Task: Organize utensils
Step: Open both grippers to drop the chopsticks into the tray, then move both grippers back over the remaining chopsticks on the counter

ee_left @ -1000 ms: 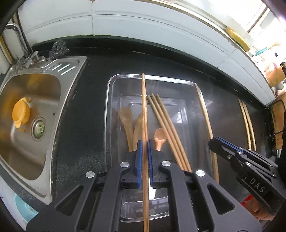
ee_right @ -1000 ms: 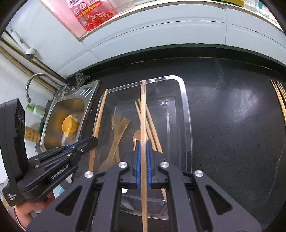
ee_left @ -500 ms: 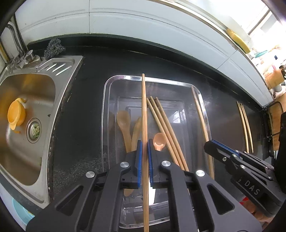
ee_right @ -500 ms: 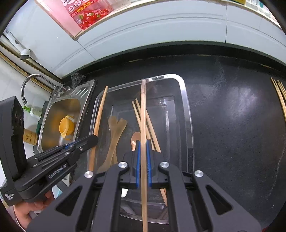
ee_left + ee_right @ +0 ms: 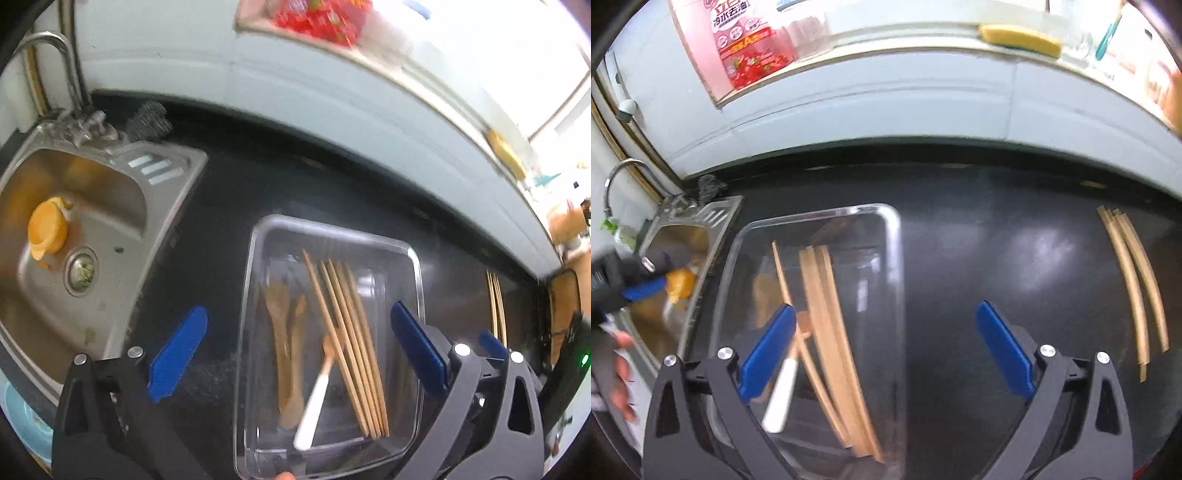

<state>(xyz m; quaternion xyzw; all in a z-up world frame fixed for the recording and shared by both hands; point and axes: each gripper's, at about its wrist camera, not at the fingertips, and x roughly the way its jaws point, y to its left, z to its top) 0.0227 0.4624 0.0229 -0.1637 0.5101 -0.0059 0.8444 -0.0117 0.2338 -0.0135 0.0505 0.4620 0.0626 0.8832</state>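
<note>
A clear plastic tray (image 5: 415,266) sits on the black counter and holds several wooden chopsticks (image 5: 351,350), two wooden spoons (image 5: 280,332) and a white-handled spoon (image 5: 314,402). My left gripper (image 5: 295,358) is wide open and empty above the tray. My right gripper (image 5: 884,350) is wide open and empty over the tray's right rim (image 5: 895,295); the chopsticks (image 5: 831,332) lie in the tray below it. More chopsticks (image 5: 1134,280) lie loose on the counter to the right, also visible in the left wrist view (image 5: 495,306).
A steel sink (image 5: 110,192) with an orange cup (image 5: 46,229) lies left of the tray, with a tap (image 5: 48,66) and a scourer (image 5: 149,120) behind. White tiled wall and a ledge with a red bottle (image 5: 750,44) and a yellow sponge (image 5: 1019,37) run along the back.
Both grippers were shut on a chopstick each; now both are wide open and raised, and those chopsticks lie in the tray with the others.
</note>
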